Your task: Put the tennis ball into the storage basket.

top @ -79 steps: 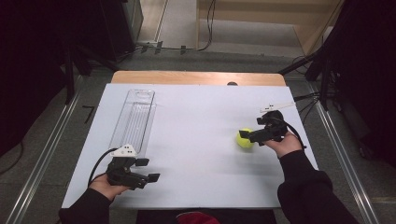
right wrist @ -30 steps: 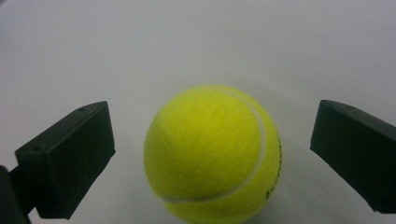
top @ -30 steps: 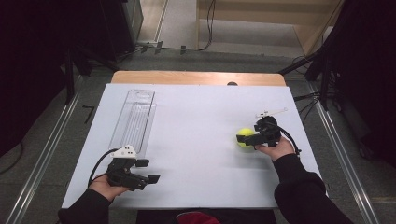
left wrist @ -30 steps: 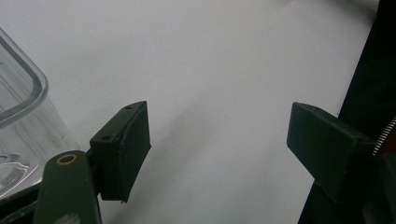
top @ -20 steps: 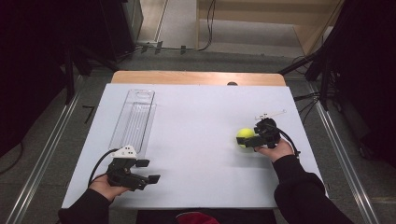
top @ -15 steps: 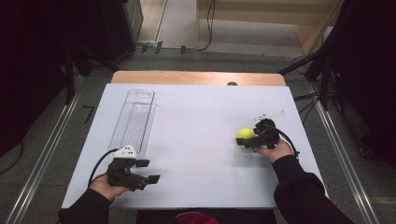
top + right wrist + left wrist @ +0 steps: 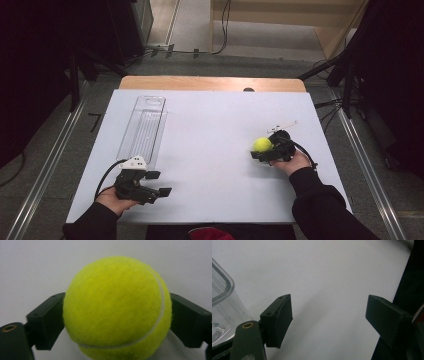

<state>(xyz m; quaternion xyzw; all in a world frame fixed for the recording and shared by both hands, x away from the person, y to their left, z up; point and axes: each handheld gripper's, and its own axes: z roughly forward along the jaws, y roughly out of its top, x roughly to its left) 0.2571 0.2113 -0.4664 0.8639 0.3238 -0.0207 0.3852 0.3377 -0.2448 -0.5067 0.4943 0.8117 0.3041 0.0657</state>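
A yellow-green tennis ball (image 7: 262,144) sits at the right of the white table (image 7: 215,130). My right gripper (image 7: 260,150) has just been closing, and its two black jaws now press on both sides of the tennis ball (image 7: 117,307), which sits between them close to the camera. At the table's near left, my left gripper (image 7: 159,183) stands open with nothing between its fingers (image 7: 279,320), bare white tabletop showing in the gap. A clear plastic tray (image 7: 144,127) lies lengthwise at the left, just beyond the left gripper; its rounded corner (image 7: 223,292) shows beside the left jaw.
The table's wooden far edge (image 7: 212,83) borders a grey floor with cables. Metal rails (image 7: 367,165) run along both sides. A small thin white object (image 7: 284,125) lies just beyond the right gripper.
My right gripper moved up to the tennis ball, took it between its jaws and closed on it. The left gripper has stayed where it was.
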